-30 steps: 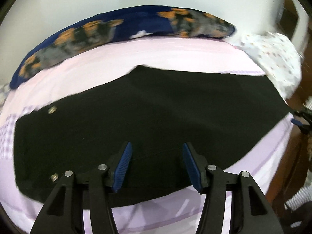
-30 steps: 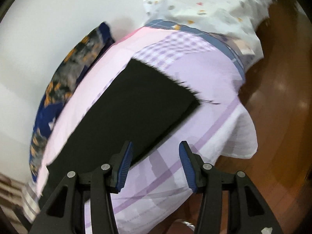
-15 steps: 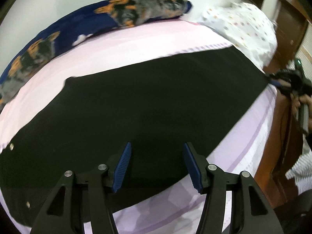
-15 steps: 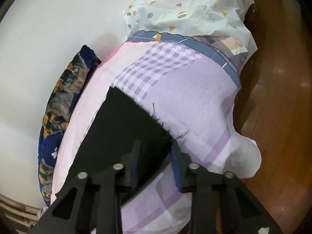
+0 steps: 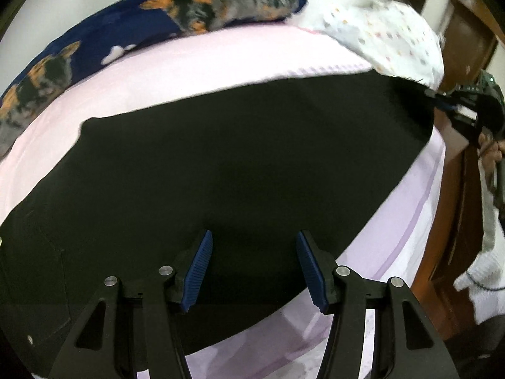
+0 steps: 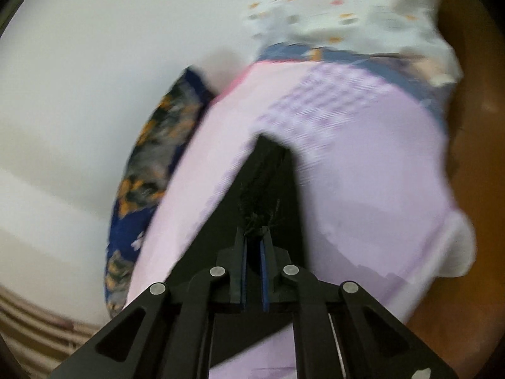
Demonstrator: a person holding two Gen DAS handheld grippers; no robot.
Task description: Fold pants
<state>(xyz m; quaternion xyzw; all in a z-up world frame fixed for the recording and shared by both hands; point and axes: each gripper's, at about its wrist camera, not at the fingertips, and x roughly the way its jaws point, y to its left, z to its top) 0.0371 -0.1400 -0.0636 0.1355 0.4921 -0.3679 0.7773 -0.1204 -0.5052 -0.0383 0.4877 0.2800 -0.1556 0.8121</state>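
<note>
Lilac bedsheet [image 5: 407, 202] under black pants [image 5: 240, 158], beside white wall [image 6: 94, 63].

The left wrist camera sat low behind its own gripper [image 5: 254, 265], close above the black pants [image 5: 236, 164], and faced across the bed [image 5: 221, 60] toward the blue pillow [image 5: 132, 31] by the wall. The right wrist camera looked from the bed's end along its own gripper [image 6: 252, 237], nearer still to the cloth, with motion blur. Both views shared the pants [image 6: 268, 170], the pink sheet, the pillow [image 6: 157, 158] and the dotted white bedding [image 6: 347, 6]. The left view also caught the right gripper [image 5: 442, 101] at its right edge.
</note>
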